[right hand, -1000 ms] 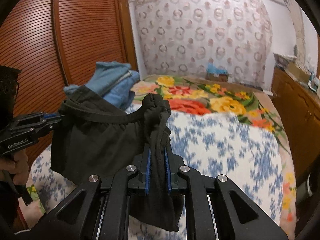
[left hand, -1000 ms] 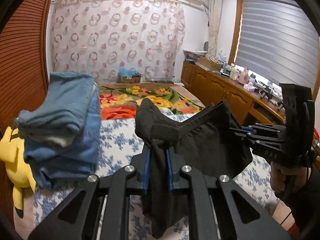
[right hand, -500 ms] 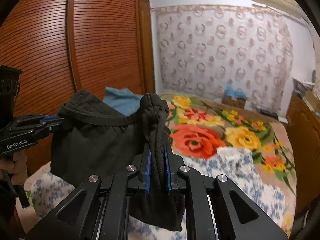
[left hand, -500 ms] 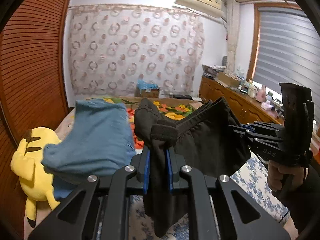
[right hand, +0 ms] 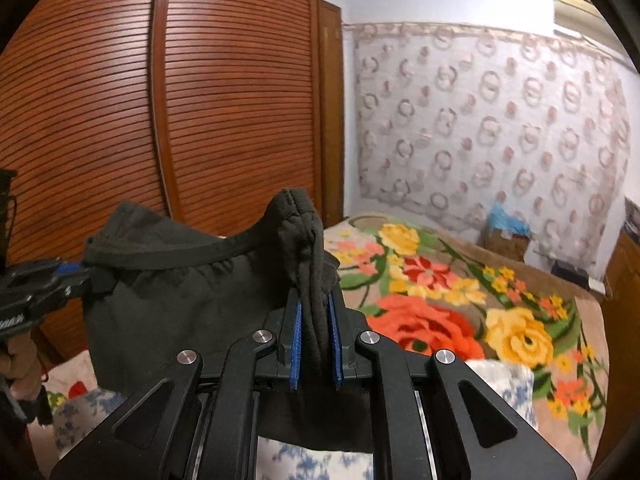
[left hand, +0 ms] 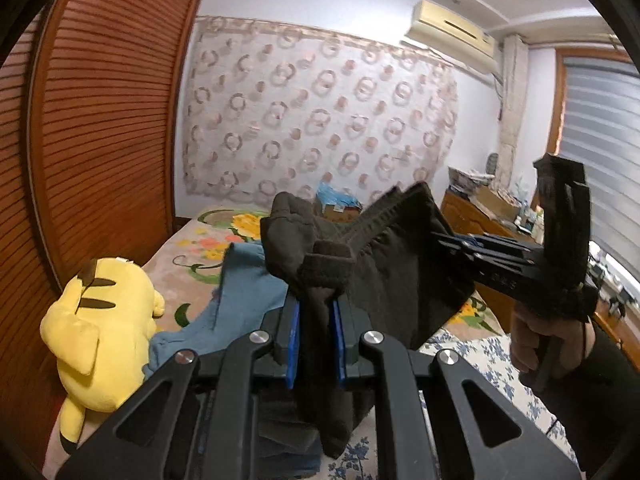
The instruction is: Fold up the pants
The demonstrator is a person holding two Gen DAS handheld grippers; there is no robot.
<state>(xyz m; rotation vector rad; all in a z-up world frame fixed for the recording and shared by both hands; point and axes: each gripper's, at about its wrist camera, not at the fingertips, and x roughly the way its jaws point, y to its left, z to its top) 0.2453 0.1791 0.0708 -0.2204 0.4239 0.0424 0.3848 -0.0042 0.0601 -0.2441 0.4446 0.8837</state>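
Observation:
Black pants [left hand: 396, 280] hang in the air above the bed, stretched by the waistband between both grippers. My left gripper [left hand: 316, 340] is shut on one bunched end of the waistband, blue pads pressing the cloth. In the right wrist view my right gripper [right hand: 316, 344] is shut on the other end of the black pants [right hand: 188, 300]. Each view shows the other gripper: the right one [left hand: 452, 240] at the right, held by a hand, and the left one [right hand: 80, 270] at the far left. The lower legs of the pants are hidden below the grippers.
A bed [right hand: 460, 300] with a flowered blanket lies below. Folded blue clothes [left hand: 240, 300] and a yellow plush toy [left hand: 104, 332] lie near the wooden slatted wardrobe [right hand: 200, 120]. A wooden cabinet [left hand: 480, 216] with clutter lines the right wall by the window.
Both grippers rose and swung left with the pants still stretched between them. The views tilted up, showing more wardrobe and wall and less of the bed.

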